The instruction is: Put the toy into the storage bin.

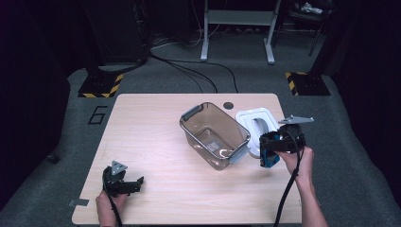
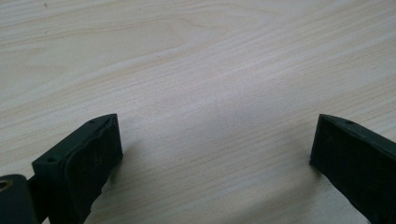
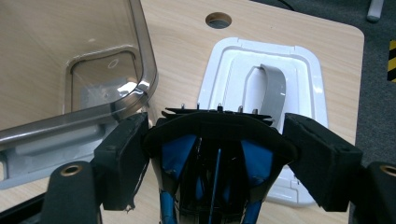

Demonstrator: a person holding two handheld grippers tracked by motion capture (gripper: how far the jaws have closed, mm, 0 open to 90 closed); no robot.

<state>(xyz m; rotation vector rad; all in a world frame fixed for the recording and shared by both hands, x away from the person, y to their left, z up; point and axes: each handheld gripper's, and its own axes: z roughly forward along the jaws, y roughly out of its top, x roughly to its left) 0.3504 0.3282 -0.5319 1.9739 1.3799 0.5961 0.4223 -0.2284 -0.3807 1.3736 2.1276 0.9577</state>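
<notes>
One black-and-blue object (image 3: 215,158), ribbed and glossy, sits clamped between the right gripper (image 1: 274,150) jaws at centre right, beside the clear container (image 1: 215,135). Left gripper (image 1: 124,183), lower left, has its jaws apart over bare table (image 2: 196,70).

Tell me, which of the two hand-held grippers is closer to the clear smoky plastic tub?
The right. The right gripper, shut on a black and blue object, is just beside the clear smoky plastic tub. The left gripper sits open near the table's front left corner, well away.

A glossy, smoke-tinted clear plastic container (image 1: 215,135) sits on a matt pale wood-grain table (image 1: 156,142). Beside it lies a smooth white plastic lid (image 3: 280,88) with a grey handle.
</notes>
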